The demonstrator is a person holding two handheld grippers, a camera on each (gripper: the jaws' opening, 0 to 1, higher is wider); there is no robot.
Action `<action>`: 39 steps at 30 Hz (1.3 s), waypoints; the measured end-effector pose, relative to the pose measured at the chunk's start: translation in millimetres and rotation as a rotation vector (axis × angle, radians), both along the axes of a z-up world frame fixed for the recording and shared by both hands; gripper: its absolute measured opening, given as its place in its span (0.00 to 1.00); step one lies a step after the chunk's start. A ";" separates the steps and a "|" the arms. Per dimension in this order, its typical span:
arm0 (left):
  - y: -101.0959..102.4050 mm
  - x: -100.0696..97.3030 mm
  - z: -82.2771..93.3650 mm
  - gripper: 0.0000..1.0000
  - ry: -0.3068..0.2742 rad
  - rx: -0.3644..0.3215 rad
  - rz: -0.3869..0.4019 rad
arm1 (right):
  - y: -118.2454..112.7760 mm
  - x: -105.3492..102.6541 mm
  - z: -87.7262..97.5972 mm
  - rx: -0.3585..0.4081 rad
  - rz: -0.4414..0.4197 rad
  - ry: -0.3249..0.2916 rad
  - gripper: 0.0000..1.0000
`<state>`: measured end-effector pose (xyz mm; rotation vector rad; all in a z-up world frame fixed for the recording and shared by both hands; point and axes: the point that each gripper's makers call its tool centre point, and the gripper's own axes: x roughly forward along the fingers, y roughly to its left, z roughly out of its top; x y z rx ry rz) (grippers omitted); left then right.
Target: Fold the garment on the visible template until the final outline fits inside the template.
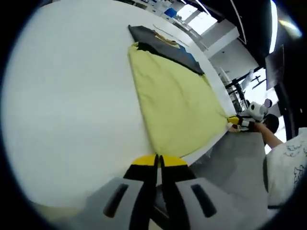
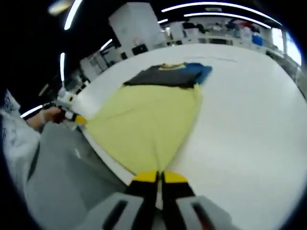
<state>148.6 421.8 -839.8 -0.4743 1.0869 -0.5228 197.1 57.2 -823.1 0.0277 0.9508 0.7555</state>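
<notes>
In the left gripper view the white table point(image 1: 67, 110) takes up the left side, bare and smooth; toward the middle lies the yellow garment point(image 1: 175, 108), spread flat and running from a dark garment pile point(image 1: 165, 45) at the far end down to the near table edge; the dark pile, black and grey with a blue edge and a yellow collar on top, touches and partly overlaps the far end of the yellow cloth; at the bottom centre the left gripper point(image 1: 158, 163) has its yellow-tipped jaws pressed together on the near corner of the yellow garment, right at the table edge; to the right the other gripper point(image 1: 237, 122) pinches the opposite near corner, held by a person's hand, with a white sleeve point(image 1: 288, 163) at the far right. In the right gripper view the person's hand point(image 2: 45, 116) sits at the left, holding the other gripper point(image 2: 76, 118) on the cloth's corner over the grey floor beside the table; in the middle the yellow garment point(image 2: 148, 120) stretches away to the dark pile point(image 2: 168, 74); at the bottom centre the right gripper point(image 2: 159, 178) is clenched on the near corner of the cloth; the white table point(image 2: 249, 110) spreads bare to the right; no template outline can be made out on it.
</notes>
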 end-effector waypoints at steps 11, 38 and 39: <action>-3.6 -5.0 47.6 0.00 -0.010 -0.163 0.069 | -3.0 -18.6 18.7 0.044 -0.021 0.054 0.00; -0.6 49.5 107.3 0.00 -0.109 -0.268 0.142 | 10.0 18.7 75.3 0.215 -0.213 0.149 0.00; 1.0 57.8 109.0 0.00 -0.119 -0.277 0.146 | 13.5 27.7 80.2 0.241 -0.226 0.128 0.00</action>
